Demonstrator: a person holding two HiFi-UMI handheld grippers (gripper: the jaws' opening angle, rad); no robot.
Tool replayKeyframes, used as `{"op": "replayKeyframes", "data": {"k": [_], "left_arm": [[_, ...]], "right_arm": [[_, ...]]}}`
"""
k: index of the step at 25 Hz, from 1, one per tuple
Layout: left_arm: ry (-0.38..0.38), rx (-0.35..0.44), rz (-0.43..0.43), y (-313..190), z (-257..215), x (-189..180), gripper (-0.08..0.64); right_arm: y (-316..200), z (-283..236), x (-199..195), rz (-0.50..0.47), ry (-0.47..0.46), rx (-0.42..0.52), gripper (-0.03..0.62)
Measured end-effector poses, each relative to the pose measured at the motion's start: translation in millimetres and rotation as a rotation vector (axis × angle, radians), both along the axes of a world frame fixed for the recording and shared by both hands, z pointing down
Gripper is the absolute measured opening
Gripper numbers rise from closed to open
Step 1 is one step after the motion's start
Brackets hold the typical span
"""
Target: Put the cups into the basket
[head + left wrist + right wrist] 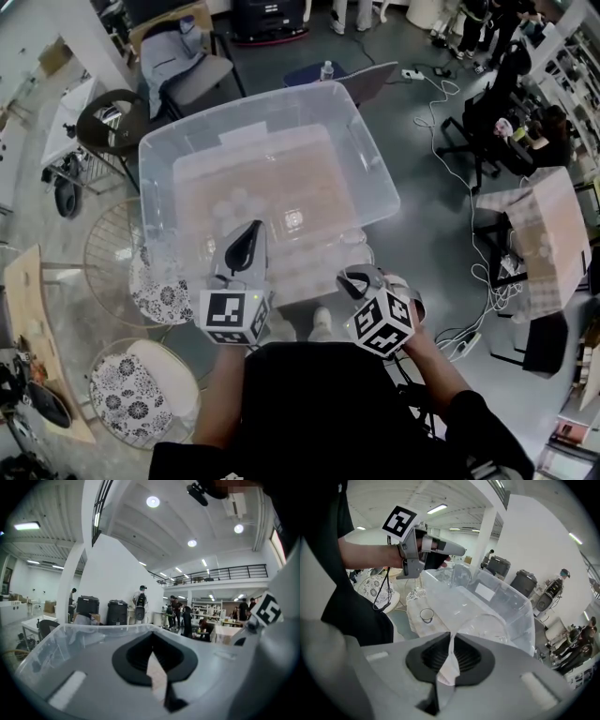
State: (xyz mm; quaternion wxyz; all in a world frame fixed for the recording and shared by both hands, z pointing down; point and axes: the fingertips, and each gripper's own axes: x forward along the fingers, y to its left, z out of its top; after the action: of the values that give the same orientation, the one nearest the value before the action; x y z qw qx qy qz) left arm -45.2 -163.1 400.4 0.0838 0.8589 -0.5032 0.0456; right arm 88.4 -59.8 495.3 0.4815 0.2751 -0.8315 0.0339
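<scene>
**Clear cup, held just short of the basket**

The clear cup (487, 625) is hard to see. It looks pinched by its thin wall at the tip of the right gripper (451, 641). The jaws are almost together on it. The cup is up in the air, not down on the counter (436, 626).

The basket (511, 602) is a big see-through box. It lies straight ahead of the held cup and a little lower. Its near wall stands between the cup and the inside. So I think the cup must go forward over that wall, then down.

The right gripper tips downward, by the near right corner of the basket. That hand already has the cup, so it is the one to go in.

One more small cup (426, 615) stands upright on the cloth, just outside the basket's near wall.

The left gripper (248, 239) is closed tight with nothing in it. It points out level over the basket's near rim.
</scene>
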Motion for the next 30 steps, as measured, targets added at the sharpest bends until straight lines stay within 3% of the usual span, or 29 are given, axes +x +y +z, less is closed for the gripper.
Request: {"op": "replayKeyframes", "data": {"k": [16,30], "left_arm": [[-0.004,-0.009,-0.043,-2.2,3.5,-16.9,0.008],[-0.013,-0.019,-0.086,-17.0,7.0,-40.9,0.008]], "right_arm": [[-67.9,-54.5,-25.8,-0.049,-0.033,0.157,0.025],[-141.8,-45.0,-59.7,-0.084,-0.008,0.163,0.025]]}}
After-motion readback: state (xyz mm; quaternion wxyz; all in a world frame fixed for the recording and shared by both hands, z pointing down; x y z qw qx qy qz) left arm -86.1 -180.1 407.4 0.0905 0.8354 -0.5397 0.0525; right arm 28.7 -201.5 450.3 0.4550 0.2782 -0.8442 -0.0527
